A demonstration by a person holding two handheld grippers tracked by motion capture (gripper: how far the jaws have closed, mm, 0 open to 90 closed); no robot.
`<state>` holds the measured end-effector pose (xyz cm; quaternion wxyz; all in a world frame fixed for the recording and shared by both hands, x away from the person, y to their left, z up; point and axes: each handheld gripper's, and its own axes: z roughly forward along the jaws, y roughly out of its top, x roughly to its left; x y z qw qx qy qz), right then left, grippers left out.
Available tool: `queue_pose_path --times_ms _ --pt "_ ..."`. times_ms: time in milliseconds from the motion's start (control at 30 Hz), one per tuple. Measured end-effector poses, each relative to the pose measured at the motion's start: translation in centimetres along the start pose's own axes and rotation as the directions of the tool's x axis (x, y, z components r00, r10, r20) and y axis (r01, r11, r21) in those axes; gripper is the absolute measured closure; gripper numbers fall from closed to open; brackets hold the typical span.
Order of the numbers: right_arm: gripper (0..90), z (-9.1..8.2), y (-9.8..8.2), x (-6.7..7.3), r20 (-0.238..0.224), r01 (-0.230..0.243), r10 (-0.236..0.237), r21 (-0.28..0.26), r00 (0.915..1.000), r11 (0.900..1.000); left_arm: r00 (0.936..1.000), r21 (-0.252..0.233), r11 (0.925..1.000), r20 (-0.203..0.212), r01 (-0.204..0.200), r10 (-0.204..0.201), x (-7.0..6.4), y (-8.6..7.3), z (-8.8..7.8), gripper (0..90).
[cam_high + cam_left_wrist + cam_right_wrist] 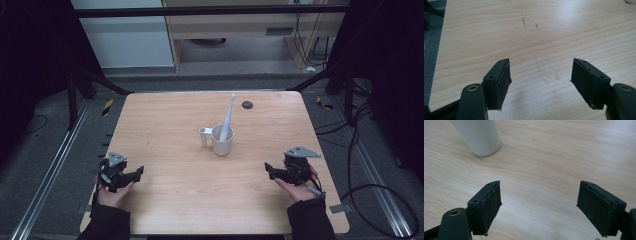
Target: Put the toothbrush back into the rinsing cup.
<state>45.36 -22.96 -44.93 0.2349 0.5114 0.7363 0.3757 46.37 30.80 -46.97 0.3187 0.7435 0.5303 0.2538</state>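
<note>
A white cup [222,140] holds a toothbrush [228,116]; both grippers [132,175] [270,170] gape, holding nothing.

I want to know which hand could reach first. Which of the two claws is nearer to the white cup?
The right claw is nearer to the white cup. Its own view has the cup's base close ahead, while the left claw faces mostly bare table.

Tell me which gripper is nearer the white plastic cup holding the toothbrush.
Right, narrowly. The right gripper sits below and to the right of the white plastic cup, open and empty. The left gripper sits below and further to its left, also open.
</note>
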Motion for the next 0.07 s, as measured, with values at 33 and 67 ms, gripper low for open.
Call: queue_pose_path --times_ms 33,67 --pt "19.2 -0.11 -0.43 -0.34 0.010 -0.011 0.011 0.008 0.9999 1.000 1.0000 0.003 1.0000 -0.002 -0.001 0.001 0.07 -0.04 0.07 30.2" --pt "19.0 -0.23 -0.82 -0.62 0.015 -0.020 0.020 0.017 0.9997 1.000 1.0000 0.005 1.0000 -0.003 0.001 -0.001 0.12 -0.07 0.13 29.7"
